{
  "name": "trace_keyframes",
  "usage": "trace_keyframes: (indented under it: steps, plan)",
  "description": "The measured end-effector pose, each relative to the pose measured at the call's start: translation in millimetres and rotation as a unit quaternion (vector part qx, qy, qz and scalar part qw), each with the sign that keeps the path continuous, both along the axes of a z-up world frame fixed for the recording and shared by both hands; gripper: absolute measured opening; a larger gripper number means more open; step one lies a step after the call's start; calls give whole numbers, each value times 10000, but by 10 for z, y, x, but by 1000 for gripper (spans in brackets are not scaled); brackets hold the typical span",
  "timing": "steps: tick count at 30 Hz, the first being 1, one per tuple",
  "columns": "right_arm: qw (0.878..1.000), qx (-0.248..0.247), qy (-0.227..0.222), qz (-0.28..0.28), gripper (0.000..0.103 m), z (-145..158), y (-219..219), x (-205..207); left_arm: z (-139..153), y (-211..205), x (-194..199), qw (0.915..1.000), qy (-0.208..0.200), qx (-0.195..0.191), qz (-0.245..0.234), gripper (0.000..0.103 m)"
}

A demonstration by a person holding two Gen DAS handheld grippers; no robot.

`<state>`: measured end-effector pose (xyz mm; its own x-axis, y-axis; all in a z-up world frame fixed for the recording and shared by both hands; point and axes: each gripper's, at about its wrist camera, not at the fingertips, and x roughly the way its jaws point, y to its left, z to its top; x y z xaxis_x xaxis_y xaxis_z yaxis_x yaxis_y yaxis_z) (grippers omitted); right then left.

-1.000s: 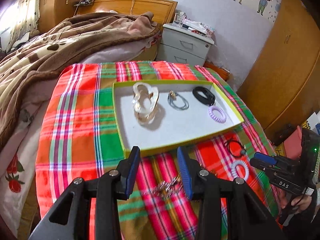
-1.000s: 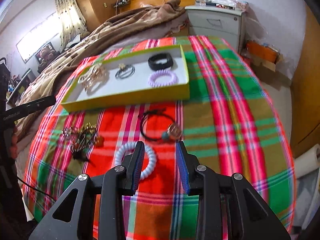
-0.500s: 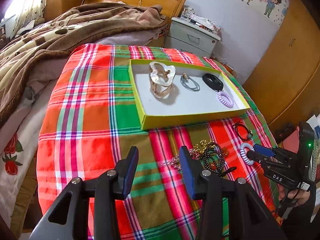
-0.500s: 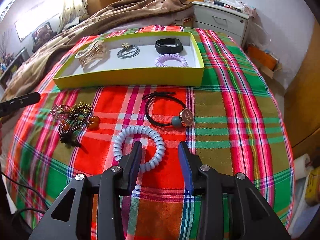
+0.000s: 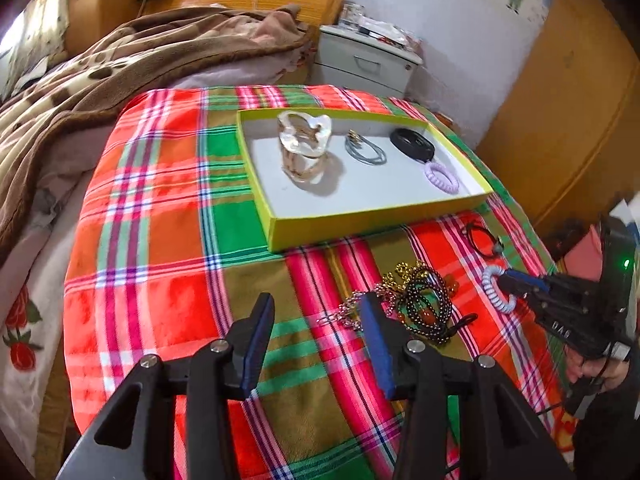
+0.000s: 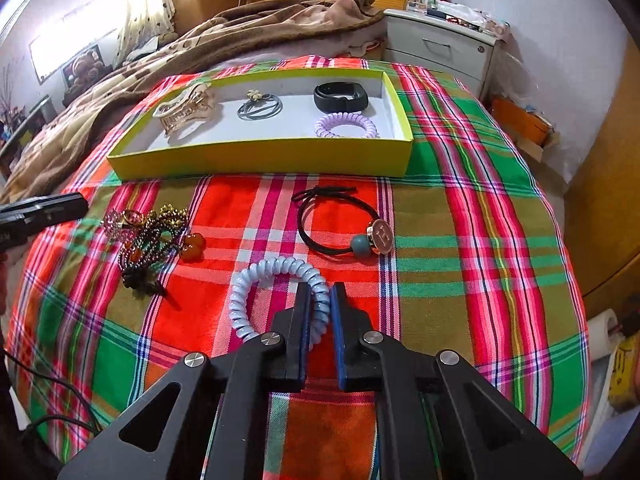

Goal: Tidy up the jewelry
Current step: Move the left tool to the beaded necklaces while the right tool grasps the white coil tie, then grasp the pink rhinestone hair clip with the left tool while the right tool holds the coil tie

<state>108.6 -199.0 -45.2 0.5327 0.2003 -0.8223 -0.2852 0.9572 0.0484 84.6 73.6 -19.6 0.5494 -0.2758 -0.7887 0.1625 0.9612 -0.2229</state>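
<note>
On the plaid cloth [image 6: 440, 240], the right gripper [image 6: 320, 300] (open before) now pinches the coil tie [image 6: 272, 272].

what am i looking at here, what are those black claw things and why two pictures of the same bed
Those black claws are hand-held grippers, one in each of a person's hands, with no robot arm. Each carries a camera looking along its jaws, so you get two views of one scene.

In the left view, the left gripper is over the plaid cloth, its jaws opening with nothing between them, beside a tangle of beaded necklaces.

In the right view, the right gripper has its jaws shut on a pale blue coil hair tie. A black hair tie with a charm lies just beyond it.

The yellow-green box already holds a hair claw, a grey hair tie, a black band and a lilac coil tie.
</note>
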Motion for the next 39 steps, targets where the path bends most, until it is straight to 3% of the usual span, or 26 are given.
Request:
trace_keyframes:
  steps: [12, 20, 26, 29, 31, 39]
  plan:
    - [9995, 271, -30, -151, 10, 77, -80, -20, -139, -427, 53, 9919, -10, 797, -994, 47]
    - [9992, 350, -2, -208, 10, 75, -107, -1, -197, -564, 102, 9856, -52, 1194, -1199, 48]
    - [9989, 407, 25, -240, 10, 56, -127, 1, -200, -585, 175, 9850, -23, 1188, -1249, 48]
    - [9988, 428, 11, -258, 10, 62, -139, 1, -189, -568, 152, 9848, 14, 1187, -1268, 37]
    - [9987, 435, 6, -266, 10, 63, -144, 3, -181, -527, 140, 9859, 45, 1181, -1186, 24]
    - [9985, 481, -31, -251, 10, 84, -130, -9, -164, -368, 33, 9891, 96, 1139, -925, 23]
